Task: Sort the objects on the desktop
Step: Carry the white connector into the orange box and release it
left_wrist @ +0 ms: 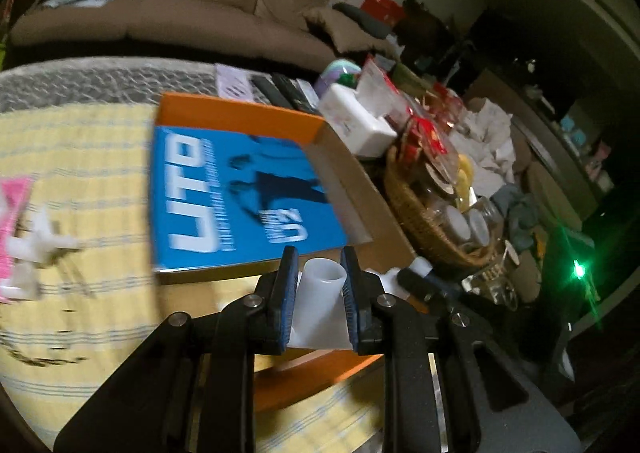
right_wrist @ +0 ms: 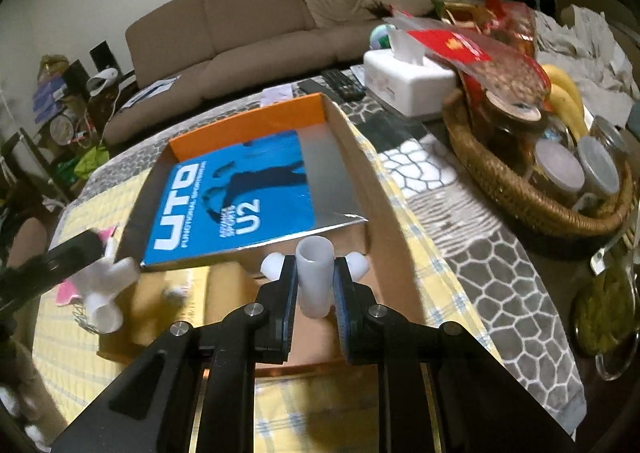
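My left gripper (left_wrist: 319,279) is shut on a white plastic tube connector (left_wrist: 322,285), hovering over the near end of a shallow cardboard box with orange walls (left_wrist: 240,113). A blue "UTO" packet (left_wrist: 224,189) lies in that box. In the right wrist view my right gripper (right_wrist: 315,281) is shut on another white multi-arm connector (right_wrist: 315,273) above the box's (right_wrist: 248,129) near end, just in front of the blue packet (right_wrist: 240,193). At the left of that view a blurred black finger (right_wrist: 76,253) of the left gripper holds its white connector (right_wrist: 110,285).
Loose white connectors (left_wrist: 36,245) and a pink packet (left_wrist: 12,213) lie on the yellow checked cloth to the left. Right of the box stand a wicker basket (right_wrist: 520,193) of jars and bananas, a white tissue box (right_wrist: 404,81) and remotes (right_wrist: 340,85). A sofa stands behind the table.
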### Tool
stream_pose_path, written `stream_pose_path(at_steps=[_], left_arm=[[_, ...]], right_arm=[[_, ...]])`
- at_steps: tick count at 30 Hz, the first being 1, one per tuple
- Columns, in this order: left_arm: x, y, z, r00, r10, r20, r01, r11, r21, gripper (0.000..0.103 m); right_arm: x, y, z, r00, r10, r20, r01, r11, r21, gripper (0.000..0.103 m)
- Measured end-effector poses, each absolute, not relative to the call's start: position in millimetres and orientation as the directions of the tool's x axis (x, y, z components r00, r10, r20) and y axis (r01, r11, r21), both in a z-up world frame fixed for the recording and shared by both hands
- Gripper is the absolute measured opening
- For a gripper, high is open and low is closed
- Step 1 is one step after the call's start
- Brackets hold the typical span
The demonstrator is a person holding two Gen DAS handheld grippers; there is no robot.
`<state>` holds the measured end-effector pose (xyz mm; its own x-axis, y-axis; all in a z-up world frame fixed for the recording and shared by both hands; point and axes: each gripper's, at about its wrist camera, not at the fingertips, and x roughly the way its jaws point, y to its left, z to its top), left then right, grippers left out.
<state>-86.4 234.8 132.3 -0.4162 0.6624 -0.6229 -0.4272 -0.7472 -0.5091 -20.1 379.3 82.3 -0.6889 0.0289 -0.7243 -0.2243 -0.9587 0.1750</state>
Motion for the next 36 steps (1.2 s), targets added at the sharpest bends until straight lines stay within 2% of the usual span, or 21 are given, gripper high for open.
stream_pose_path(at_steps=[10, 13, 18, 21, 23, 24, 25, 27, 28, 29, 36], left_arm=[[-95.1, 303.1, 91.1, -0.326, 0.647, -0.689, -0.397, -0.755, -0.522, 0.02], [-93.6, 305.1, 88.7, -0.323, 0.644, -0.693, -0.406, -0.756, -0.514, 0.03], [-89.4, 288.1, 100.5, -0.335, 0.653, -0.679, -0.416, -0.749, -0.515, 0.038], [-82.8, 270.5, 116.5, -0.369, 0.644, -0.67, -0.446, -0.755, -0.48, 0.054], [-76.4, 256.1, 129.2, -0.398, 0.637, -0.661, -0.469, -0.76, -0.449, 0.072], [-74.0, 250.6, 135.3, -0.412, 0.633, -0.655, -0.483, -0.762, -0.433, 0.076], [-70.2, 244.7, 141.9, -0.429, 0.631, -0.646, -0.5, -0.762, -0.412, 0.085], [-65.3, 232.4, 153.6, -0.468, 0.606, -0.643, -0.509, -0.78, -0.364, 0.093], [-63.8, 225.0, 158.5, -0.478, 0.603, -0.639, -0.51, -0.783, -0.357, 0.099], [-63.2, 217.8, 163.0, -0.483, 0.605, -0.633, -0.509, -0.782, -0.359, 0.102], [-53.7, 166.0, 183.9, -0.553, 0.558, -0.619, -0.478, -0.821, -0.313, 0.103]], right_arm=[[-17.1, 401.2, 80.9, -0.706, 0.011, -0.708, -0.242, -0.943, 0.227, 0.023], [-12.0, 409.7, 86.4, -0.725, 0.014, -0.688, -0.262, -0.93, 0.257, 0.027], [-9.5, 413.0, 89.4, -0.733, 0.006, -0.68, -0.263, -0.925, 0.275, 0.029], [-11.9, 405.0, 90.6, -0.735, -0.004, -0.678, -0.243, -0.932, 0.27, 0.033], [-14.1, 394.5, 93.4, -0.742, -0.004, -0.67, -0.222, -0.942, 0.252, 0.039], [-14.7, 389.1, 95.1, -0.749, -0.003, -0.663, -0.212, -0.946, 0.244, 0.05], [-14.6, 383.1, 97.9, -0.76, 0.0, -0.65, -0.201, -0.951, 0.235, 0.066], [-14.1, 373.9, 103.3, -0.786, 0.006, -0.618, -0.184, -0.957, 0.224, 0.082], [-13.6, 369.8, 106.7, -0.8, 0.012, -0.6, -0.18, -0.958, 0.221, 0.084], [-13.6, 367.1, 109.2, -0.809, 0.017, -0.587, -0.179, -0.959, 0.218, 0.084], [-17.9, 337.1, 121.2, -0.844, 0.034, -0.536, -0.137, -0.979, 0.153, 0.103]])
